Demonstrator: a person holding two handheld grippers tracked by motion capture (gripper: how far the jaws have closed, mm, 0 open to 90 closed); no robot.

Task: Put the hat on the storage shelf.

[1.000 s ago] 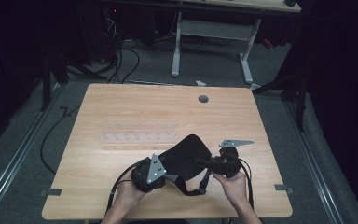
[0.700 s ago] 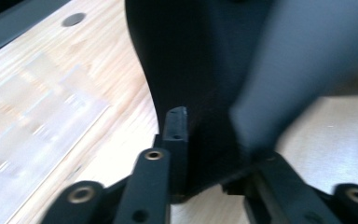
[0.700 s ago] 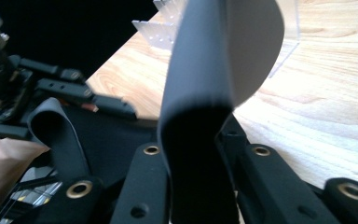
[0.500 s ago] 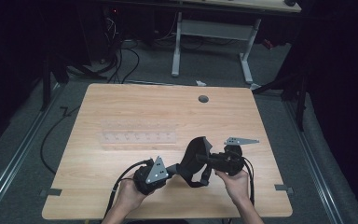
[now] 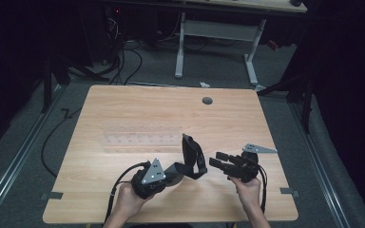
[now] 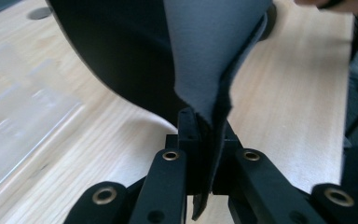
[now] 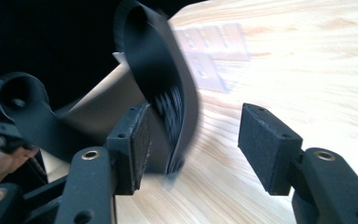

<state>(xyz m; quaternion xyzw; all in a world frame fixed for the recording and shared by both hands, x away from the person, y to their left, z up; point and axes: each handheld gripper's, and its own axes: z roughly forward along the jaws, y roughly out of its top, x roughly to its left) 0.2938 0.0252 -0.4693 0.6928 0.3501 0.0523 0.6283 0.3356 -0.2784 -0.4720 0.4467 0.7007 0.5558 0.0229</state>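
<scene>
High view: both hands enter from the bottom edge over the near part of the table [image 5: 123,109]. Left gripper [image 5: 167,176] sits low near the front edge, aimed to the right, clenched on one end of a black pad [image 5: 190,159]; the pad curls up from the jaws into a standing loop between the two grippers. Right gripper [image 5: 217,160] lies level, aimed left at the pad, just beside it and not touching. A clear strip [image 5: 140,139] lies flat on the table behind the pad. Against one second ago: the pad was then spread wide and flat, held from both sides; now it is folded narrow and upright, and the right gripper has backed off to the right. Left gripper view: the jaws are pinched on the pad's edge [image 6: 209,140], grey underside and black face rising away above the wood. Right gripper view: the jaws have just been opening and stand released, the pad's rim [image 7: 177,100] hanging blurred between the pads [image 7: 142,135], close by the left one.
</scene>
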